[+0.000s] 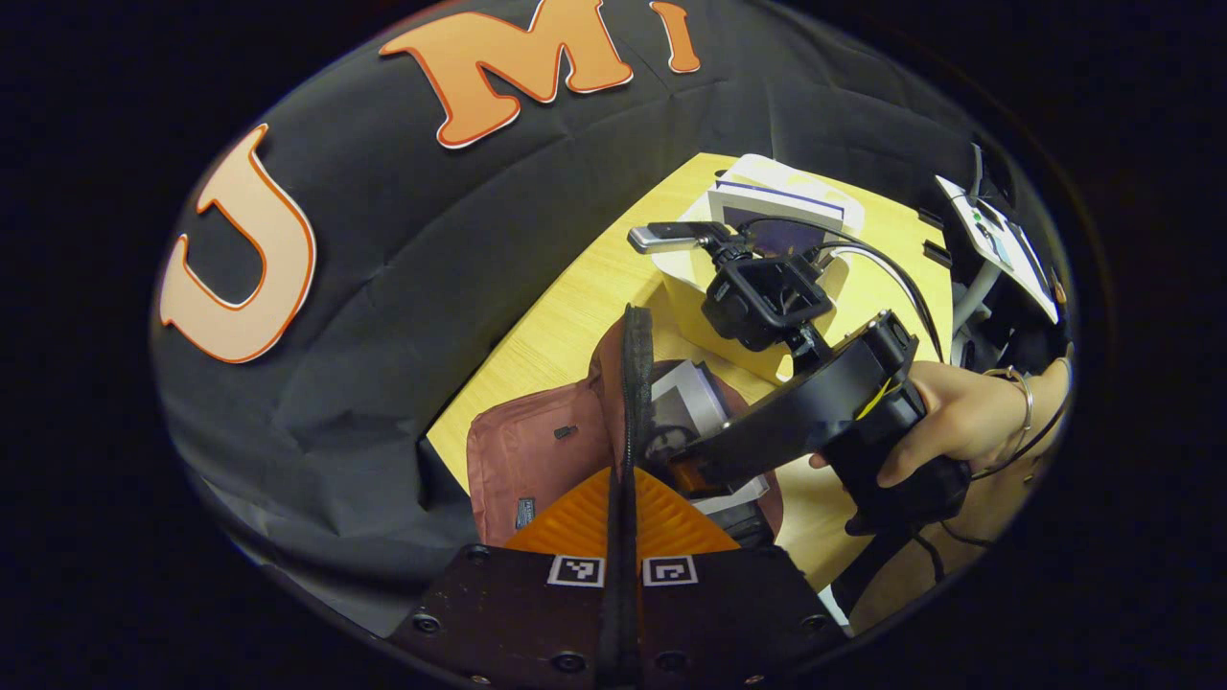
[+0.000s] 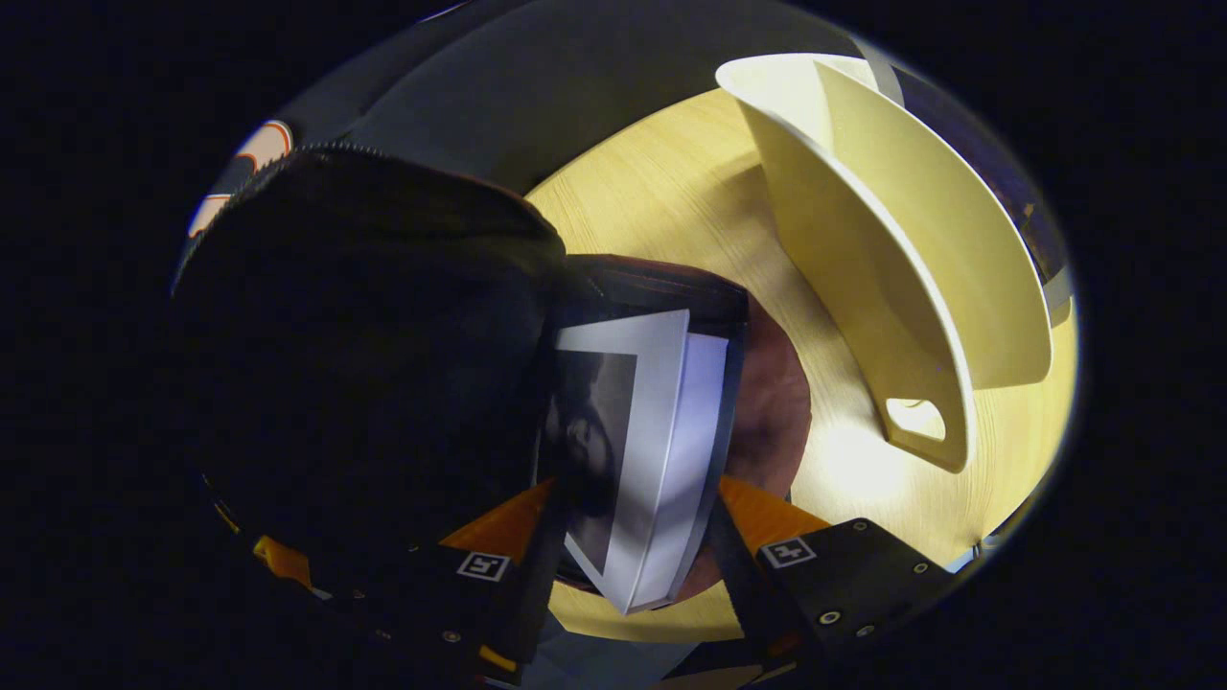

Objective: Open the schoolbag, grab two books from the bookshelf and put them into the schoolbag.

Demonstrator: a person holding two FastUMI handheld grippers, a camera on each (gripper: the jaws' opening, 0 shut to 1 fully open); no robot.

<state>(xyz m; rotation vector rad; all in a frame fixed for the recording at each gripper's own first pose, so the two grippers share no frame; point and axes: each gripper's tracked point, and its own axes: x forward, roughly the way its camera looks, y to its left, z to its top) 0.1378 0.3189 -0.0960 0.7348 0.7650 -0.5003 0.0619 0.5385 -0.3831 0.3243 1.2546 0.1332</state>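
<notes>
Two claws are working together here, each with its own job. My left claw (image 1: 621, 498) is pinching the zippered edge of the schoolbag (image 1: 537, 450), its fingers closed tight on that dark rim and lifting it, so that the mouth of the bag is standing open instead of sagging flat on the tabletop (image 1: 566, 307). My right claw (image 2: 633, 546) is reaching into that opening with a book (image 2: 637, 450) clamped between its fingers, one pressing on each cover; in the right gripper view the book is sitting partway inside the dark lining, spine downward, with the raised flap looming at its left. In the left gripper view I am seeing my right hand (image 1: 959, 422) wrapped around its handle just over the bag. I am judging this to be a book going in, not yet let go. Just beyond the bag, the pale bookshelf (image 2: 891, 259) is standing on the tabletop, with at least one more book (image 1: 781, 206) leaning in it.
</notes>
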